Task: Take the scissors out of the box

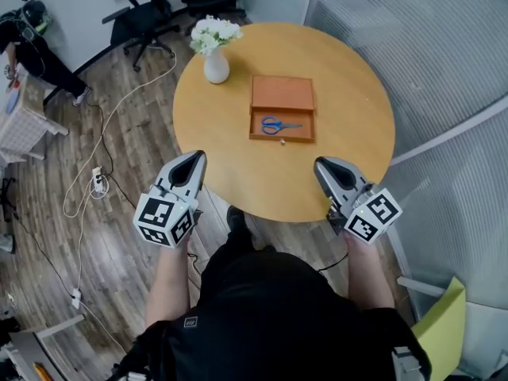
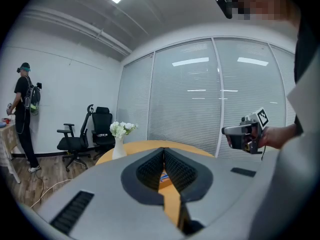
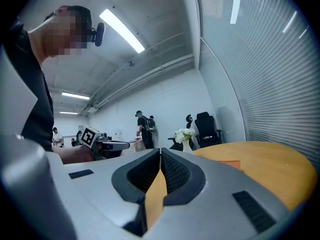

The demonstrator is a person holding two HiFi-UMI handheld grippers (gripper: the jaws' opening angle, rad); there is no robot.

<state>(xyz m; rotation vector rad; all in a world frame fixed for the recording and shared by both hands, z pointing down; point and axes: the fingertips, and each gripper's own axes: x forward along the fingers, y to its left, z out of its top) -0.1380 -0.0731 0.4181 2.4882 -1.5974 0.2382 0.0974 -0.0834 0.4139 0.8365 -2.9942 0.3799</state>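
Observation:
An open wooden box [image 1: 282, 109] lies in the middle of the round table [image 1: 238, 165]. Blue-handled scissors [image 1: 279, 125] rest in its lower tray. My left gripper [image 1: 199, 156] hangs at the table's near left edge, jaws together with nothing between them. Over the near right edge my right gripper [image 1: 320, 163] is shut and empty too. Both are well short of the box. In the left gripper view the jaws meet at the tips [image 2: 163, 149], with the right gripper [image 2: 226, 130] off to the right. In the right gripper view the tips [image 3: 160, 149] touch, and a corner of the box [image 3: 229, 164] shows.
A white vase of flowers [image 1: 215, 50] stands on the table left of the box. A small pale object [image 1: 284, 142] lies just in front of the box. Office chairs [image 1: 143, 14] and floor cables [image 1: 99, 145] are at the left; a person [image 1: 32, 46] stands there.

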